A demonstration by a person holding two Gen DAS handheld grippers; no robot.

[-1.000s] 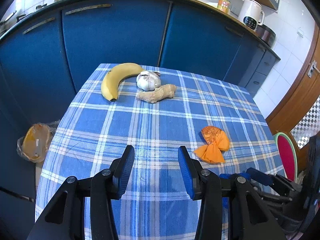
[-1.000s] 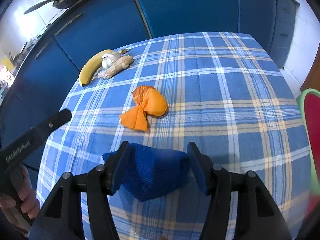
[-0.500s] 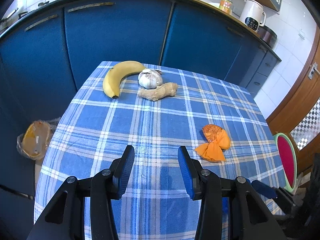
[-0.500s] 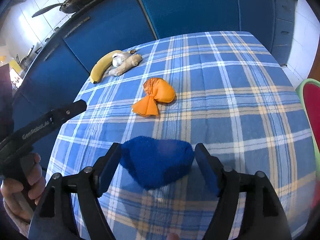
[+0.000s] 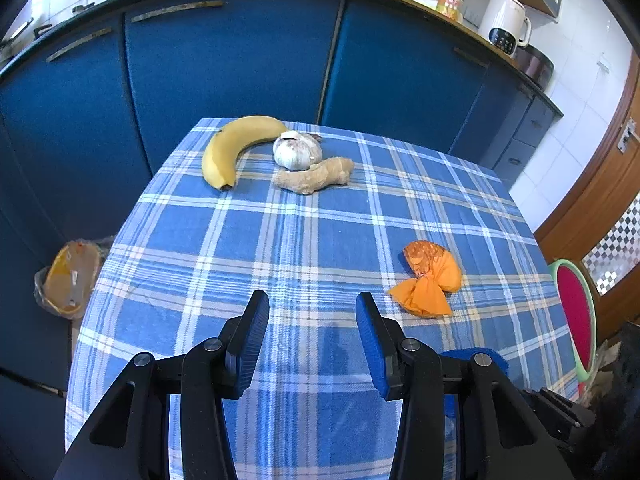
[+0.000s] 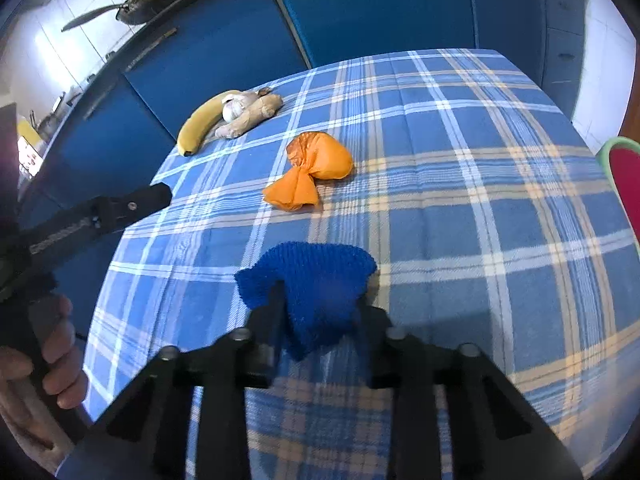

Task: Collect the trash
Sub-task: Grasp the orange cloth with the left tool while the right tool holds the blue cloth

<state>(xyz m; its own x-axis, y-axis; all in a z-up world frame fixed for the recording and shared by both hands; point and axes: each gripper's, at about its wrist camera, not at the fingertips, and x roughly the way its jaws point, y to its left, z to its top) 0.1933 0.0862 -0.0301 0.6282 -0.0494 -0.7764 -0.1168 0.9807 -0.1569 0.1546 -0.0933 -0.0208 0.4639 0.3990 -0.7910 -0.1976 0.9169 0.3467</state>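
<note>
Blue cabinet fronts (image 5: 224,60) fill the back of the kitchen, running under a dark counter where a white kettle (image 5: 505,22) stands towards the right. In front of them sits the table, draped in a blue, white and tan checked tablecloth (image 5: 304,240). Off its left edge, down on the floor, a bag-lined bin (image 5: 66,276) stands with yellowish stuff inside. A red chair back with a green rim (image 5: 576,312) pokes up at the right side of the table.

The left gripper (image 5: 312,320) hovers over the near part of the cloth, its blue-padded jaws wide apart with nothing between them. The right gripper (image 6: 320,304) is low at the near edge, its jaws closed in against the sides of a blue knitted cloth (image 6: 312,276), which bunches up between them and rests on the tablecloth.

At the far left corner lies a banana (image 5: 236,148), curved around a garlic bulb (image 5: 297,151), and a knob of ginger (image 5: 316,176) lies just in front of the garlic, touching it. Well apart from those, towards the right and nearer, an orange crumpled wrapper (image 5: 430,280), twisted like a bow, lies flat on the cloth just beyond the blue knitted cloth.
</note>
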